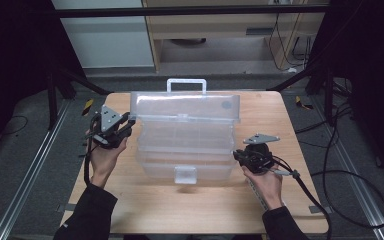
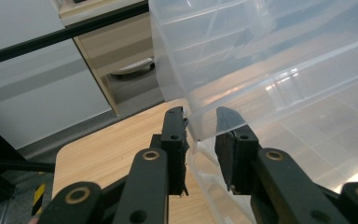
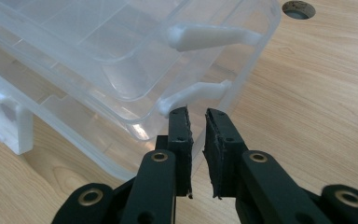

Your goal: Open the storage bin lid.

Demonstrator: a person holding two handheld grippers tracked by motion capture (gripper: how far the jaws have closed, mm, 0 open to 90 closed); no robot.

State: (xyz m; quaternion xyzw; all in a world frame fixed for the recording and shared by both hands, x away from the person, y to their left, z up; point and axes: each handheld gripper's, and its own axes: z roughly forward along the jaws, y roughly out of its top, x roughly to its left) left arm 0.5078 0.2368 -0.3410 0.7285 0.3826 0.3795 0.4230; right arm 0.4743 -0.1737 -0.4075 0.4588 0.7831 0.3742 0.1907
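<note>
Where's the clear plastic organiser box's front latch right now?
In the high view the white latch sits centred on the clear plastic organiser box's near wall, between both grippers.

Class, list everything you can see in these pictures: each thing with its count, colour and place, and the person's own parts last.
Tool box: one, clear plastic, table centre, lid raised.
Carry handle: one, white, on the lid's far edge.
Latch: one, white, box front.
Table: one, light wood, under the box.
Cabinet: one, white, behind the table.
Left gripper: one, black, jaws astride the lid's corner.
Right gripper: one, black, at the box's right end.
</note>
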